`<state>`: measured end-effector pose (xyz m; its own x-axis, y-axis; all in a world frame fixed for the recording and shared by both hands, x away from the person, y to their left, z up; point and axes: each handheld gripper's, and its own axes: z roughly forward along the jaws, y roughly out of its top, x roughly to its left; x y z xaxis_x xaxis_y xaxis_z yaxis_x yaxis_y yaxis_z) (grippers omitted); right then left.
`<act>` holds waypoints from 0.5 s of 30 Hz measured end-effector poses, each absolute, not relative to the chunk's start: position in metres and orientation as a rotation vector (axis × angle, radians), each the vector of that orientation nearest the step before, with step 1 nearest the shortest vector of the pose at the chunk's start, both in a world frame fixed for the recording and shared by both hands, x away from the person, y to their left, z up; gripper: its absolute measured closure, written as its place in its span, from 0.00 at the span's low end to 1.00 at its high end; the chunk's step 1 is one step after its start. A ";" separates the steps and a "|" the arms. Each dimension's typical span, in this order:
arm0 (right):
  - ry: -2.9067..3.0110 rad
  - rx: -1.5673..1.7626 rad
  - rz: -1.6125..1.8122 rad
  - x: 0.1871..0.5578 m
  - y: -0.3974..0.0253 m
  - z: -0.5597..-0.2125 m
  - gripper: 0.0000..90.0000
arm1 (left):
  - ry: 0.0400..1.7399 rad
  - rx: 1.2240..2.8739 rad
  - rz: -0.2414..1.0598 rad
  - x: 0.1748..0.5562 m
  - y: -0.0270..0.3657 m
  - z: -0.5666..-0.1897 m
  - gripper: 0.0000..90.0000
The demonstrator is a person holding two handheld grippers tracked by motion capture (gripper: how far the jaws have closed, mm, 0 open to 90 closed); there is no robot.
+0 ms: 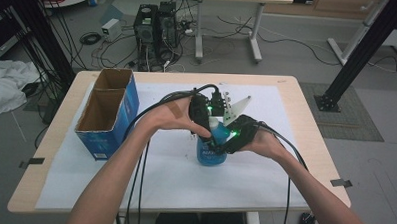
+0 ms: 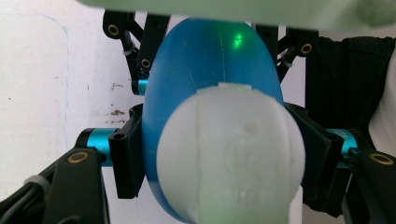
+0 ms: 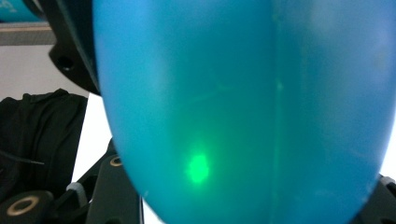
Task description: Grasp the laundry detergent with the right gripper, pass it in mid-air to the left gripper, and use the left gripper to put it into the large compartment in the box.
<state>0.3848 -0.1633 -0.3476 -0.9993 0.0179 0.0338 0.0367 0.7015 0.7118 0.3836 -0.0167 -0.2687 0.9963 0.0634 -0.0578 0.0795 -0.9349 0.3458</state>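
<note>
A blue plastic bottle [image 1: 211,152] with a white cap [image 2: 231,154] stands upright on the white table cover [image 1: 264,189], to the right of the open blue cardboard box [image 1: 109,111] and well apart from it. Both hand-held tools meet at the bottle.

The left gripper [image 1: 204,123] comes down over the bottle's top. In the left gripper view its jaws sit against the two sides of the blue body just under the cap, closed onto the bottle.

The right gripper [image 1: 231,138] presses in from the bottle's right side. In the right gripper view the blue wall sits right against the lens with jaw parts at both lower corners, so the bottle seems to lie between the jaws, but I cannot tell whether they clamp it.

The risk, as I judge it, is the rounded, smooth shoulder: jaws squeezing a curved taper can slide upward and pop off, tipping the bottle. If the two grippers pull or twist unevenly, the bottle may tilt over on the cover, or the cap could loosen and liquid spill.
</note>
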 end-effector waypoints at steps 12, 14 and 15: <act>-2.867 -0.048 -1.199 0.385 -0.162 -0.349 0.51 | 0.111 2.766 -0.056 0.385 -0.015 -0.268 0.42; -2.865 -0.050 -1.198 0.384 -0.162 -0.349 0.51 | 0.111 2.768 -0.056 0.385 -0.015 -0.268 0.42; -2.865 -0.050 -1.198 0.384 -0.162 -0.349 0.51 | 0.111 2.768 -0.056 0.385 -0.015 -0.268 0.42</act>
